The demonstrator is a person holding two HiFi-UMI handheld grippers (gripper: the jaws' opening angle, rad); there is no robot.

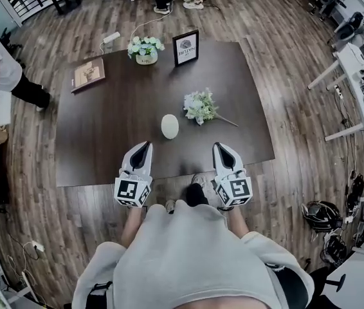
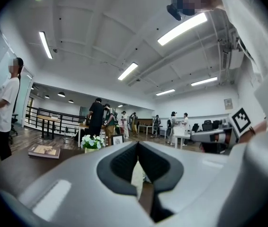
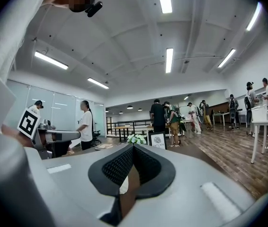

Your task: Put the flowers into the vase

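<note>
A white egg-shaped vase (image 1: pixel 170 126) stands on the dark table (image 1: pixel 105 127) just ahead of me. To its right lies a bunch of white and green flowers (image 1: pixel 200 106), stem pointing right. My left gripper (image 1: pixel 145 145) hovers over the table's near edge, left of the vase, jaws shut with nothing in them. Over the same edge, to the vase's right, my right gripper (image 1: pixel 218 147) is shut and empty too. Through the left gripper's closed jaws a sliver of the vase (image 2: pixel 137 175) shows; the right gripper view shows a sliver of the vase (image 3: pixel 123 185) as well.
At the table's far side stand a potted flower arrangement (image 1: pixel 145 49), a framed sign (image 1: pixel 186 47) and a book (image 1: pixel 89 74). A person (image 1: pixel 2 69) stands to the left on the wooden floor. White desks (image 1: pixel 352 76) stand to the right.
</note>
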